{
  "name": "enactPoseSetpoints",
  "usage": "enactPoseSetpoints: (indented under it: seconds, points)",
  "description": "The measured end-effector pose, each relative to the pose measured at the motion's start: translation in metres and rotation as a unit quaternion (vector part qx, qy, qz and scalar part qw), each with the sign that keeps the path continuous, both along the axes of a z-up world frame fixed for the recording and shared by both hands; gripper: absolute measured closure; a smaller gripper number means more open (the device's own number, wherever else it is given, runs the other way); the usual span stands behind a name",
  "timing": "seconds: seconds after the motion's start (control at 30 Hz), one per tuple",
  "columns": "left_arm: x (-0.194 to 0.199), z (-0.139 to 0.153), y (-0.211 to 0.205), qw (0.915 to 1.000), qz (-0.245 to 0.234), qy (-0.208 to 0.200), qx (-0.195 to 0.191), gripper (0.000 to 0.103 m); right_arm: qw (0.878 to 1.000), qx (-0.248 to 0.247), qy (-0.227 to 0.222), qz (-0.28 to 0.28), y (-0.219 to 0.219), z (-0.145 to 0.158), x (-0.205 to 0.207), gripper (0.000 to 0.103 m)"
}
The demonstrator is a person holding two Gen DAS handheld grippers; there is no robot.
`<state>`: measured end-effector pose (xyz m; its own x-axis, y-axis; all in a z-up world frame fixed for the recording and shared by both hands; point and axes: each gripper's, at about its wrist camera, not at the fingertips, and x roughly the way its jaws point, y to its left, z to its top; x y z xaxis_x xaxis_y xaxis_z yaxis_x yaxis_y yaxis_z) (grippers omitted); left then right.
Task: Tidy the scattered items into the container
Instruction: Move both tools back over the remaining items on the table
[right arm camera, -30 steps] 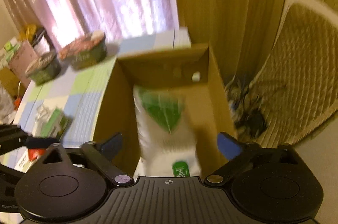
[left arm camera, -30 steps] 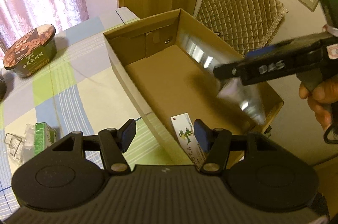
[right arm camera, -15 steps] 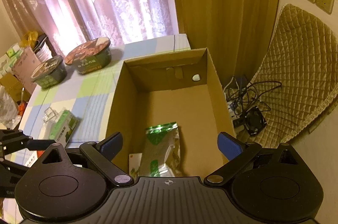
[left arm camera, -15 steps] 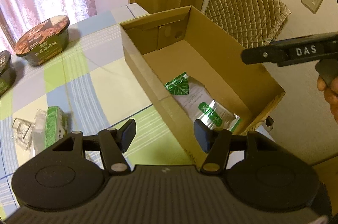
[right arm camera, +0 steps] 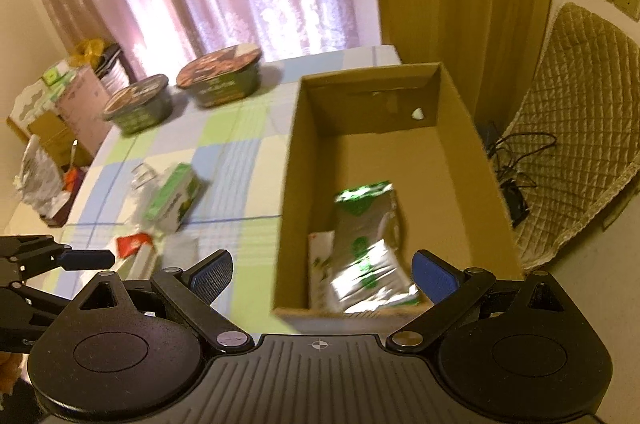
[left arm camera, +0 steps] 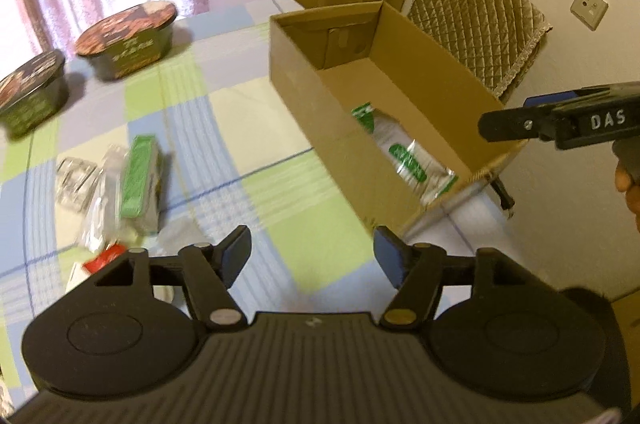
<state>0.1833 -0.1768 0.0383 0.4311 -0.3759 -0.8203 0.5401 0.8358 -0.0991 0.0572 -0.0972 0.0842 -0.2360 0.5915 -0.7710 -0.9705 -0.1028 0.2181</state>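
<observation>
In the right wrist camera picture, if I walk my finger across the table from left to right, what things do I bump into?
Red packet → green and white carton → cardboard box → silver and green pouch lying inside the box → quilted chair past the table edge.

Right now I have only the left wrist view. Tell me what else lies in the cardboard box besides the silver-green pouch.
Observer: A flat white carton lies in the cardboard box, at the left of the silver-green pouch in the right wrist view.
Operator: Report the right gripper's jaws.
Observer: The right gripper is open and empty, above the box's near end.
Operator: Say what is past the box's right wall.
Observer: A tangle of dark cables, low beside the quilted chair.
</observation>
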Motion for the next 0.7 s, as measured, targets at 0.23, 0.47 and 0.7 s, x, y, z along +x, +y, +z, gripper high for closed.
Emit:
enactPoseSetpoints:
  seconds: [0.23,0.47,0.7]
  points:
    - [-0.051,-0.009,0.060,0.9994,0.029,0.000,0.018,0.017,0.999,-0.001,0.026,0.033,-0.041,-0.003,-0.045,0.002]
    - [-0.092,-0.025,0.148,0.9939,0.105,0.021,0.024,0.003,0.997,-0.021,0.028,0.069,-0.069,-0.029,-0.097,0.002]
    - [-0.102,-0.030,0.194,0.9895,0.137,0.024,0.038,0.002,0.995,-0.048,0.036,0.080,-0.084,-0.049,-0.132,0.002]
